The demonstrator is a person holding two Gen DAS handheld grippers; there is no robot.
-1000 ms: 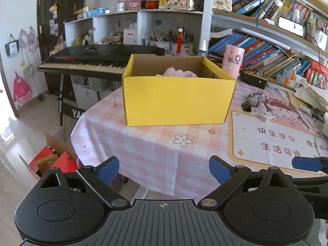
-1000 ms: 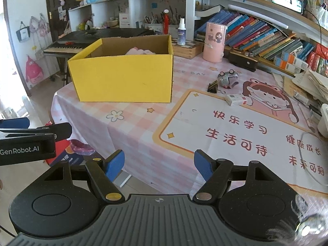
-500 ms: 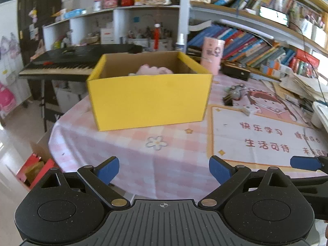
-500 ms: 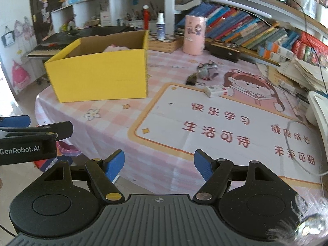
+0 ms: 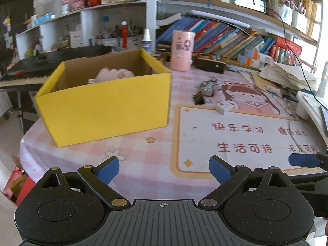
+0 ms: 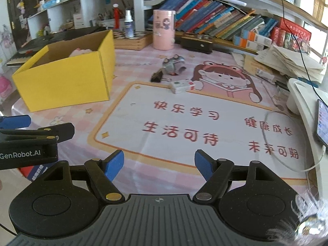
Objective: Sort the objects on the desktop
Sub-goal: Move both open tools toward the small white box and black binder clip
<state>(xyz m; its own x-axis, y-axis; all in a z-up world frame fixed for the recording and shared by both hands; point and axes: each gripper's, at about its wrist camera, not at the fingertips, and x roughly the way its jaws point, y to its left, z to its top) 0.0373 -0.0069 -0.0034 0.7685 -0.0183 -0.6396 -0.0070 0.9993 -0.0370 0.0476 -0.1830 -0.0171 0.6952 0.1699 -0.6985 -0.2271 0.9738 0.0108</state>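
A: Jaws?
B: Left gripper [image 5: 164,169] spread wide, nothing between the pads. Right gripper [image 6: 159,165] the same, apart and empty. Both hang over the near edge of the table [image 6: 155,172].

A: What's left to sort?
B: Three small things clustered on the desk mat [image 6: 184,123], well ahead of both grippers: black binder clip [image 6: 156,77], grey frog toy [image 6: 174,64] just behind it, white eraser box [image 6: 182,86] nearest.

A: Handling?
B: All likely light. Clip is stiff metal; pinch the body, since the wire handles would probably slip. Eraser box looks rigid, so take it across the narrow sides. The toy is rounded and might roll; grab its middle.

A: Containers?
B: Yellow box [image 5: 106,110], open top, far left. Pink soft toy [image 5: 114,74] already inside; rest of the inside is hidden.
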